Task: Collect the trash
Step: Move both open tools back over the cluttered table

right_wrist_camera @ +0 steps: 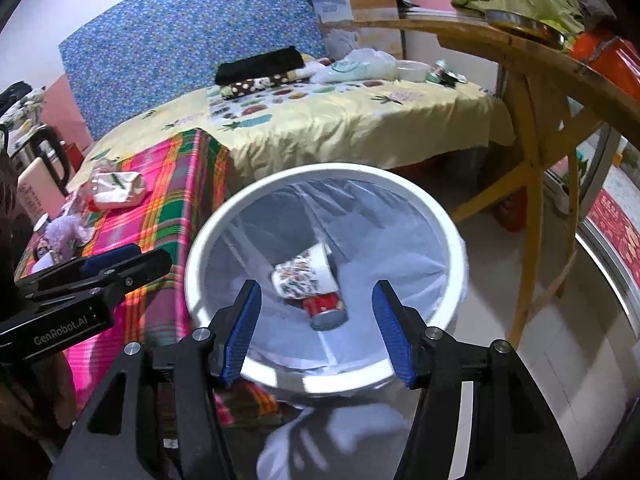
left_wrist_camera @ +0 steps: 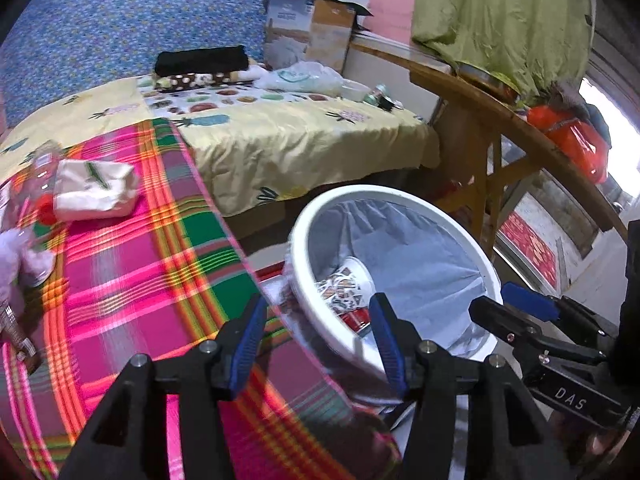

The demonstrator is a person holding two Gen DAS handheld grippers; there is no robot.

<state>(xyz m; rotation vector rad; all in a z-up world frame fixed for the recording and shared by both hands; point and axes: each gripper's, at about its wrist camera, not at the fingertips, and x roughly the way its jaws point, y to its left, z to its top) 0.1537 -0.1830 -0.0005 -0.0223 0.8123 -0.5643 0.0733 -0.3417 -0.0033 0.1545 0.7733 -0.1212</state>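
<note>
We see the left gripper (left_wrist_camera: 320, 344) with its 2 blue-padded fingers spread apart and nothing between them, held over the edge where the plaid cloth (left_wrist_camera: 132, 280) meets the white bin (left_wrist_camera: 298, 276). The bin carries a pale liner; a patterned paper cup (left_wrist_camera: 346, 284) and a red can (left_wrist_camera: 358, 320) lie inside. The right gripper (left_wrist_camera: 516, 306) enters from the right, just above the bin's rim; we cannot tell how its jaws stand. On the plaid cloth, far left, rest a white crumpled carton (left_wrist_camera: 94, 190) and a clear plastic bottle (left_wrist_camera: 34, 184), touching. Behind, a yellow pineapple-print sheet (left_wrist_camera: 304, 140) covers the bed.
</note>
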